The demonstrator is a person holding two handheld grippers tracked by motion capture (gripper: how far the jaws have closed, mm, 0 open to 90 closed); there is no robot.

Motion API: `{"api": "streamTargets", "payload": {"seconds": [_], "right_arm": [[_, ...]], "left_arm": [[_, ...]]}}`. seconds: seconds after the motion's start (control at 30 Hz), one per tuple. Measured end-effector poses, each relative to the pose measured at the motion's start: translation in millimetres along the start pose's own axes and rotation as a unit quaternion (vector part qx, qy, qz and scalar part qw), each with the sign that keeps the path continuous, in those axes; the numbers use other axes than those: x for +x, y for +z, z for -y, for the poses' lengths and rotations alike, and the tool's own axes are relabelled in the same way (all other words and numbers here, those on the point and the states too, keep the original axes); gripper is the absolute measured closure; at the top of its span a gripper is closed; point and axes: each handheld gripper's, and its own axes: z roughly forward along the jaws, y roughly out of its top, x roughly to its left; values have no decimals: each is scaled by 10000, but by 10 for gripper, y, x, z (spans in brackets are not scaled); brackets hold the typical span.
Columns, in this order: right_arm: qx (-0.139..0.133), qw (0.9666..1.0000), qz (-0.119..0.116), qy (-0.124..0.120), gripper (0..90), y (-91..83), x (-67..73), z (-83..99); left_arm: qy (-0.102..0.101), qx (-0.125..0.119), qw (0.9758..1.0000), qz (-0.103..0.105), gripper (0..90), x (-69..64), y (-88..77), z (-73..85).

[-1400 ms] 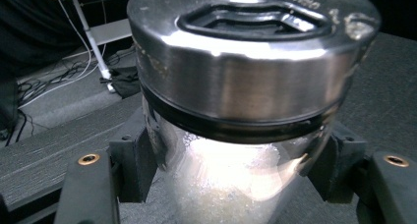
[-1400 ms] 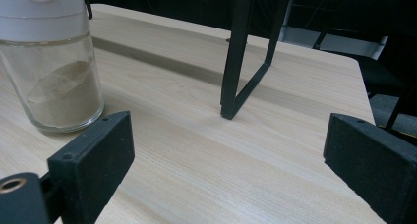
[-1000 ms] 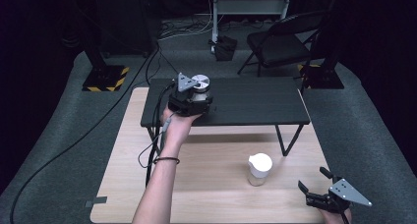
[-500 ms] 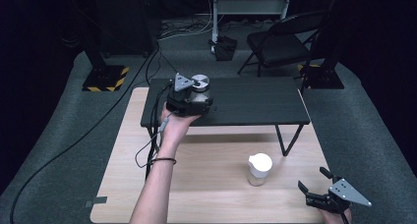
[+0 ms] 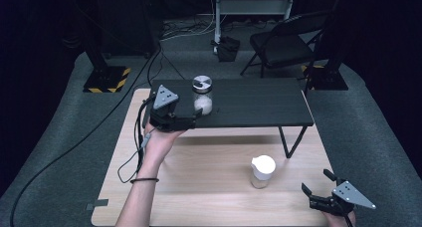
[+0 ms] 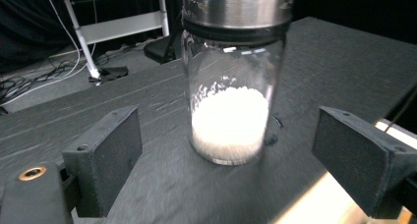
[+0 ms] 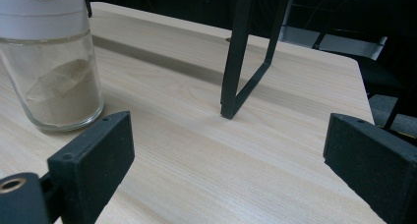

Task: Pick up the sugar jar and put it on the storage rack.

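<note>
A glass jar (image 5: 202, 95) with a metal lid and white powder stands on the black raised shelf (image 5: 259, 105). My left gripper (image 5: 191, 118) is open just in front and left of it, clear of the glass. In the left gripper view the jar (image 6: 231, 86) stands upright between and beyond the spread jaws, touching neither. A white-lidded glass jar (image 5: 262, 170) of tan powder sits on the wooden table (image 5: 199, 187). My right gripper (image 5: 316, 184) is open near the table's front right corner, and that jar (image 7: 49, 62) appears at the left of its view.
The black shelf stands on thin metal legs (image 7: 238, 57) over the wooden table. A folding chair (image 5: 286, 43) and stands with cables sit on the grey floor behind. A cable (image 5: 134, 147) trails from my left gripper.
My left gripper has let go of the metal-lidded jar and drawn back toward the front left; the jar now stands alone on the shelf. The right gripper has not moved.
</note>
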Motion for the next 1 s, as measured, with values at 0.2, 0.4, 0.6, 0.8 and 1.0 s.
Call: {"api": "streamTargets", "payload": {"seconds": [0.2,0.4,0.6,0.8,1.0], "right_arm": [[-14,10000,11,9,41,-5,4,6],[-19,10000,13,19,40,-9,6,8],[-20,10000,16,19,40,-9,8,8],[-21,10000,32,7,40,-9,16,9],[-20,10000,37,6,41,-11,21,8]], "left_arm": [[186,-112,9997,98,117,-59,-191,130],[201,-182,9994,218,117,-43,-319,321],[114,-221,9995,215,114,-9,-408,561],[-52,-245,9995,185,114,26,-471,913],[101,-304,9995,79,114,-62,-542,1179]]}}
